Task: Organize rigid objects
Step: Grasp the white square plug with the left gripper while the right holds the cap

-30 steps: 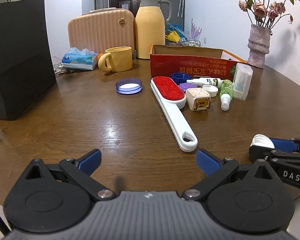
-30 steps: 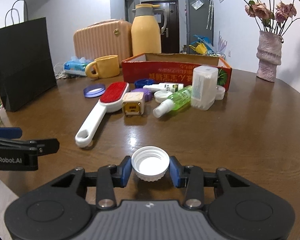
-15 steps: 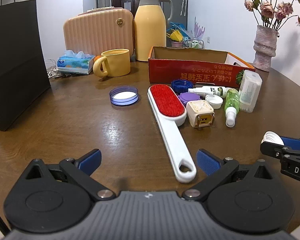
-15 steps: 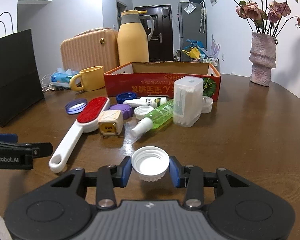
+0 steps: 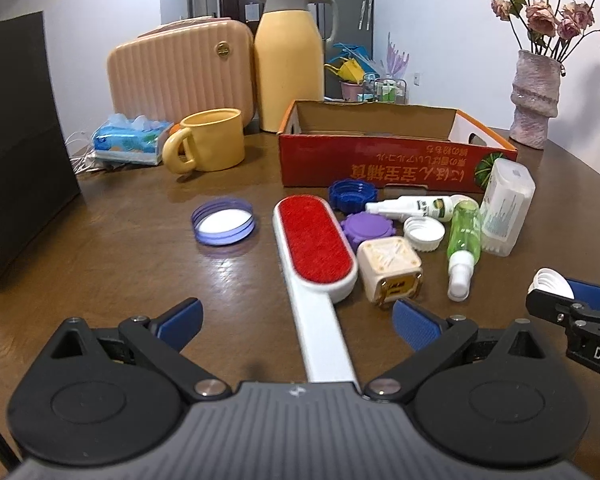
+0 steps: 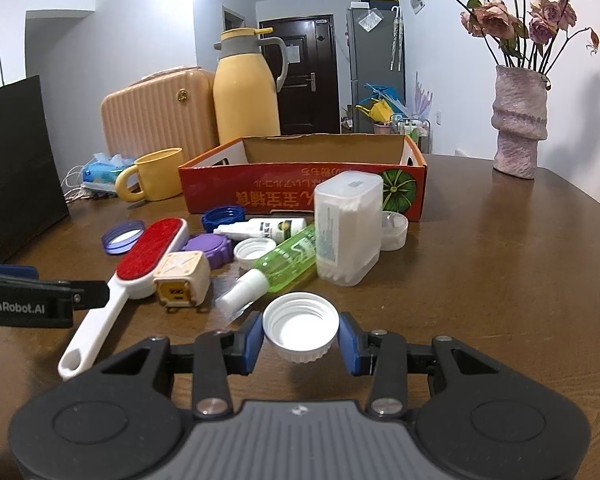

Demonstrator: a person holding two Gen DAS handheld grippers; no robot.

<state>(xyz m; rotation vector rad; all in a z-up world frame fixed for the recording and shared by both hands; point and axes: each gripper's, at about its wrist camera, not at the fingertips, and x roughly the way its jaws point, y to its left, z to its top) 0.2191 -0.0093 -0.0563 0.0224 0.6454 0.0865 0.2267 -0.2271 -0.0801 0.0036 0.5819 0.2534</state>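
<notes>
Near the table's (image 5: pixel 120 272) front edge, close the wide left hand-held gripper (image 5: pixel 296 318) gently around the brush (image 5: pixel 316 264) handle's middle, while the right hand-held gripper (image 6: pixel 301 338) holds the white cap (image 6: pixel 301 328).

The dark brown wooden bench (image 5: pixel 120 264) carries many things. A red cardboard box (image 5: pixel 392 168) stands in the middle, with a yellow ceramic mug (image 5: pixel 212 140), a tall yellow thermos jug (image 5: pixel 290 64) and a blue tissue pack (image 5: pixel 130 140) to its left. Before the box lie a white lint brush with a red pad (image 5: pixel 312 248), a round clear purple lid (image 5: pixel 223 220), a green spray bottle (image 5: pixel 464 240) and a cream cube-shaped charger (image 5: pixel 390 268). A black paper bag (image 5: pixel 16 152) stands at the left edge, a pink rough vase (image 5: pixel 534 100) at the right.
</notes>
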